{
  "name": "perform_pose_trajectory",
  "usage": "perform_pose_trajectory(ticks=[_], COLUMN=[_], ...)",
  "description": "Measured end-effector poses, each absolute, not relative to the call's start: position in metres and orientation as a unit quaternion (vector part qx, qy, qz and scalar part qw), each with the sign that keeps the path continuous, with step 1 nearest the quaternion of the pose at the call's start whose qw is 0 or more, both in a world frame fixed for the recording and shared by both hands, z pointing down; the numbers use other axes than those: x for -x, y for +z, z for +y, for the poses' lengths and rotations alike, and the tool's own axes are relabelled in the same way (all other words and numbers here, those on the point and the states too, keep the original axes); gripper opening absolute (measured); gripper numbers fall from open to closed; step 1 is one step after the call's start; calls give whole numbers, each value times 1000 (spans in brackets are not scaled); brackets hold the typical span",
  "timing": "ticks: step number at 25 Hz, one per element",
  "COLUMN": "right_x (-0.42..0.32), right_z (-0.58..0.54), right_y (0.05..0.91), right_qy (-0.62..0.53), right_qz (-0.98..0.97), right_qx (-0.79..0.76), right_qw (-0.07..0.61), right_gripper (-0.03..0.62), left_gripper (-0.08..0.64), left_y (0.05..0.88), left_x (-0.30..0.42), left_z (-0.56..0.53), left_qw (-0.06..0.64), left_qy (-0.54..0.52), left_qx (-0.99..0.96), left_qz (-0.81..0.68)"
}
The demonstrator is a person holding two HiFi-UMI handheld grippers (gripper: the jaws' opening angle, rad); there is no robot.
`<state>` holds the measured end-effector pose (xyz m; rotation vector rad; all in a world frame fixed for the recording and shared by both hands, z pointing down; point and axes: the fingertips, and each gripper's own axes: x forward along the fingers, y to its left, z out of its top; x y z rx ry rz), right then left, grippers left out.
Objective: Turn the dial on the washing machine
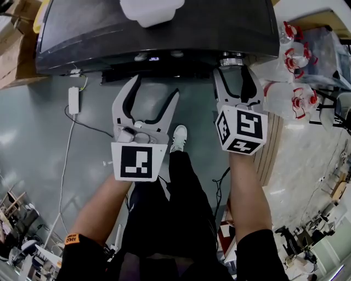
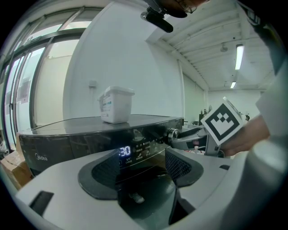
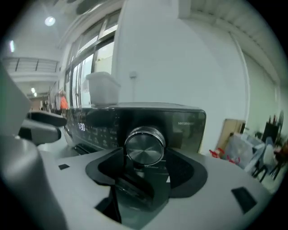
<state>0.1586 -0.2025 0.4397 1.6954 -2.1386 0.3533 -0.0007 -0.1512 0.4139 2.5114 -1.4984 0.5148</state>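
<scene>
A dark washing machine (image 1: 164, 33) fills the top of the head view, and its lit panel (image 2: 124, 151) reads 30. A round metal dial (image 1: 231, 59) (image 3: 145, 146) sits at the right end of that panel. My right gripper (image 1: 232, 68) (image 3: 145, 158) has one jaw on each side of the dial, and the pads (image 3: 182, 167) seem to touch its sides. My left gripper (image 1: 155, 85) (image 2: 137, 164) hangs open in front of the panel's left part with nothing between its jaws. In the left gripper view the dial (image 2: 172, 133) shows with the right gripper's jaws on it.
A white tub (image 1: 151, 11) (image 2: 116, 104) stands on the machine's top. Clear bottles with red caps (image 1: 293, 77) are stacked to the right and cardboard boxes (image 1: 16, 49) to the left. On the floor lie a power strip with a cable (image 1: 73, 100), and the person's shoe (image 1: 178, 137) is there too.
</scene>
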Motion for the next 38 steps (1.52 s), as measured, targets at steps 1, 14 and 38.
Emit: perform_pose_trajectory(ticks=[1,14,38], right_x=[-157,-155,-150], right_z=[-201,-203,-204], right_y=[439,435,431], right_qy=[95,69,-12], right_qz=[-760,-756,-745], right_qx=[-605,-606,-591], right_qw=[220,237,309], right_gripper=[301,282,284], left_gripper=[307,307,307], left_y=[414,415,417], left_x=[1,2,8], left_z=[-151,-147,-147], left_qw=[86,85,87], left_qy=[173,176,180], left_qx=[-842,-839,-834], left_qz=[-503,-507,-515])
